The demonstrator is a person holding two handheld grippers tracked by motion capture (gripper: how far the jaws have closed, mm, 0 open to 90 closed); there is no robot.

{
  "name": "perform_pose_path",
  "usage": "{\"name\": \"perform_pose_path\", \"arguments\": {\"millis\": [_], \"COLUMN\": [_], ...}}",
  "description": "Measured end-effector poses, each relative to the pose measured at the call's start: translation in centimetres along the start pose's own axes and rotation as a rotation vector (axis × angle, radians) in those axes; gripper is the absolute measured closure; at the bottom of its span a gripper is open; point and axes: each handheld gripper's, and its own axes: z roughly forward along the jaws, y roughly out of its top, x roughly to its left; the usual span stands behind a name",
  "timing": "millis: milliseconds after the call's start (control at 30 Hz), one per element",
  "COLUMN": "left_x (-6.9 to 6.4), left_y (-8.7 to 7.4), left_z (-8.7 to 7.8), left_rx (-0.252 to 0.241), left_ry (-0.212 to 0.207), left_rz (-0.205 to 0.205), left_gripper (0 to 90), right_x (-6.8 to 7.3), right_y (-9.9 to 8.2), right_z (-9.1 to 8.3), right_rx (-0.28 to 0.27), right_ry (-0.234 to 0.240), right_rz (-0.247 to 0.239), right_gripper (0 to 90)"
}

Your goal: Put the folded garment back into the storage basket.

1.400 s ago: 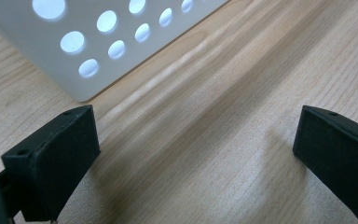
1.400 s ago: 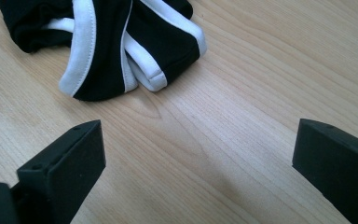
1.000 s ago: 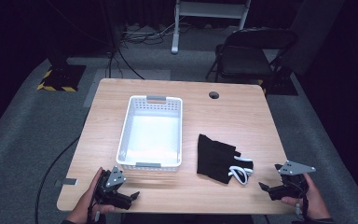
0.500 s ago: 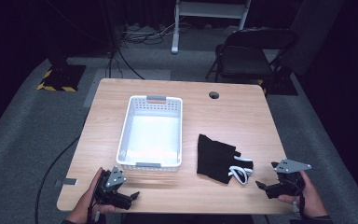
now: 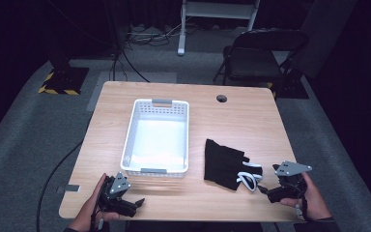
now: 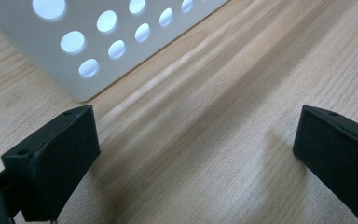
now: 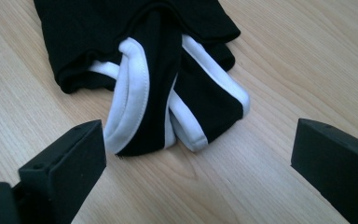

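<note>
Facing a black white-trimmed garment [image 7: 163,70] near the table's [image 5: 251,121] front right corner, right gripper [image 7: 198,161] wide open, seemingly for grabbing; left gripper [image 6: 193,156] likewise agape beside white basket [image 6: 98,42].

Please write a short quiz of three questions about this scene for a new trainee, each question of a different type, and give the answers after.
1. True or false: the white basket holds the black garment.
2. Multiple choice: the right gripper points at
A. the basket
B. the white-trimmed end of the garment
C. the hole in the table
3. Short answer: what lies between the left gripper fingers?

Key
1. False. The basket looks empty; the garment lies on the table to its right.
2. B
3. Bare wood. The fingers stand wide apart, with a basket corner beyond them.
</note>
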Motion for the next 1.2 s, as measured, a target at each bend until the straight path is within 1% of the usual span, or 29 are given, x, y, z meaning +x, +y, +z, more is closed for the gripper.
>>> {"name": "perform_pose_path", "arguments": {"millis": [567, 633, 1200], "left_x": [0.0, 0.0, 0.0], "left_y": [0.0, 0.0, 0.0], "left_z": [0.0, 0.0, 0.0], "left_rx": [0.0, 0.0, 0.0], "left_ry": [-0.001, -0.001, -0.001], "left_rz": [-0.001, -0.001, -0.002], "left_gripper": [0.2, 0.2, 0.2], "right_x": [0.6, 0.7, 1.1], "right_y": [2.1, 2.3, 3.7], "right_z": [1.6, 1.9, 3.3], "right_rx": [0.005, 0.009, 0.015], "right_ry": [0.026, 0.023, 0.051], "right_rz": [-0.046, -0.052, -0.071], "right_gripper": [3.7, 3.7, 4.0]}}
